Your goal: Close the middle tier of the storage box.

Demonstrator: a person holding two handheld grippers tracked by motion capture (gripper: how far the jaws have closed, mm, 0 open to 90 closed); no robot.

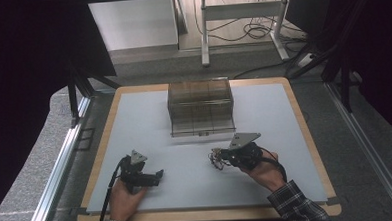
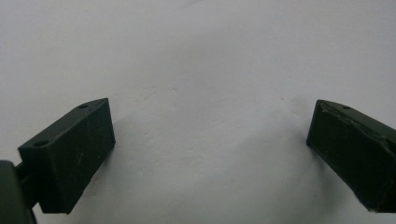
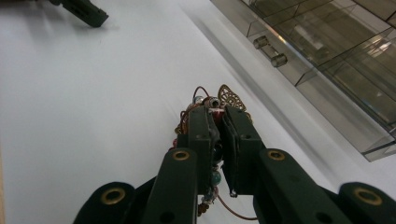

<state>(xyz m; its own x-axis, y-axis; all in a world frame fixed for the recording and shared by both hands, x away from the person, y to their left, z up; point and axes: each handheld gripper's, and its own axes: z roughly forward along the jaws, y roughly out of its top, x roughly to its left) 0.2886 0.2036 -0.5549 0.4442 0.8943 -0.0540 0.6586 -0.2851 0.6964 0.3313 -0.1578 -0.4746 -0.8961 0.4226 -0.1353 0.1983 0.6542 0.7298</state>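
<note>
A beaded piece of jewellery (image 3: 211, 103) with a brass filigree charm, red wire and small beads is pinched between the jaws of my right gripper (image 3: 218, 116), which is shut on it. In the high view the right gripper (image 1: 221, 159) holds the jewellery (image 1: 216, 158) just above the white mat, in front of the drawer box. My left gripper (image 1: 159, 174) rests low at the front left of the mat. Its two black jaws stand wide apart over bare white surface, the left gripper (image 2: 210, 135) open with nothing between them.
A smoky clear plastic drawer box (image 1: 201, 106) stands at the back middle of the white mat (image 1: 264, 112), its drawer knob (image 3: 271, 52) facing the front. The wooden table edge (image 1: 305, 131) frames the mat. Dark curtains and a metal frame flank the table.
</note>
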